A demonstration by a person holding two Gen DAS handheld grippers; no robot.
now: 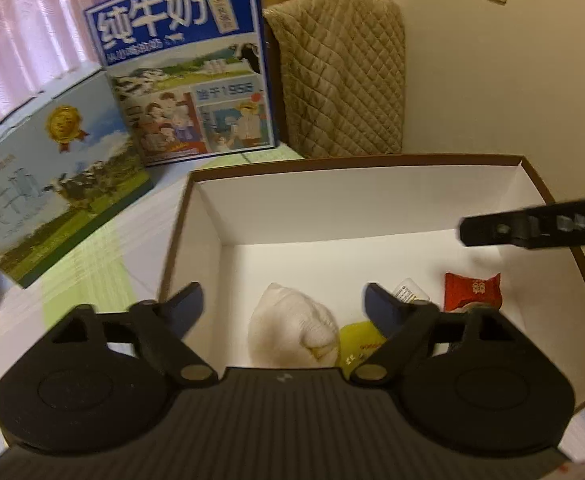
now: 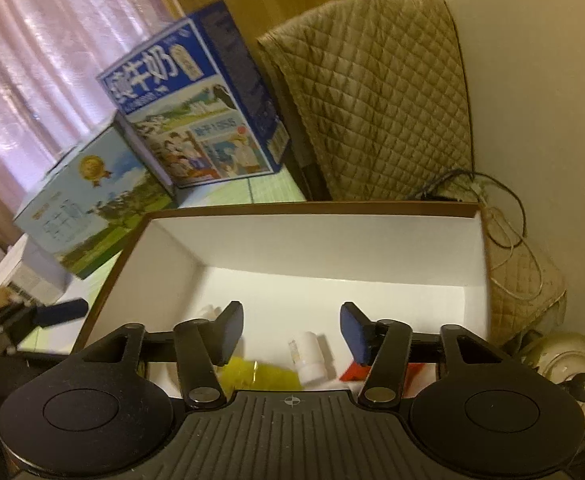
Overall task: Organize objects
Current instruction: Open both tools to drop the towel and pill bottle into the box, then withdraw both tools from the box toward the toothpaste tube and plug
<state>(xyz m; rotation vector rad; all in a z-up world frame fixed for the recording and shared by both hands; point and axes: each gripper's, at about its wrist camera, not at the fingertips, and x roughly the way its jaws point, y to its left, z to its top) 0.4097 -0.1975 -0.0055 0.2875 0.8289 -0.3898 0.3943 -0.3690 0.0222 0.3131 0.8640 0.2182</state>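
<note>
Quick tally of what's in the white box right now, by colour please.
Inside the white box:
White cloth bundle: 1
White bottle: 1
Yellow packet: 1
Red packet: 1
Total: 4, counting only what shows; the tongs hide part of the floor.

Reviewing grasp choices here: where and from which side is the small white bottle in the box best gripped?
Probably across the white bottle's round body, coming straight down from above: it lies on its side on the box floor, walled in, beside a yellow packet.
</note>
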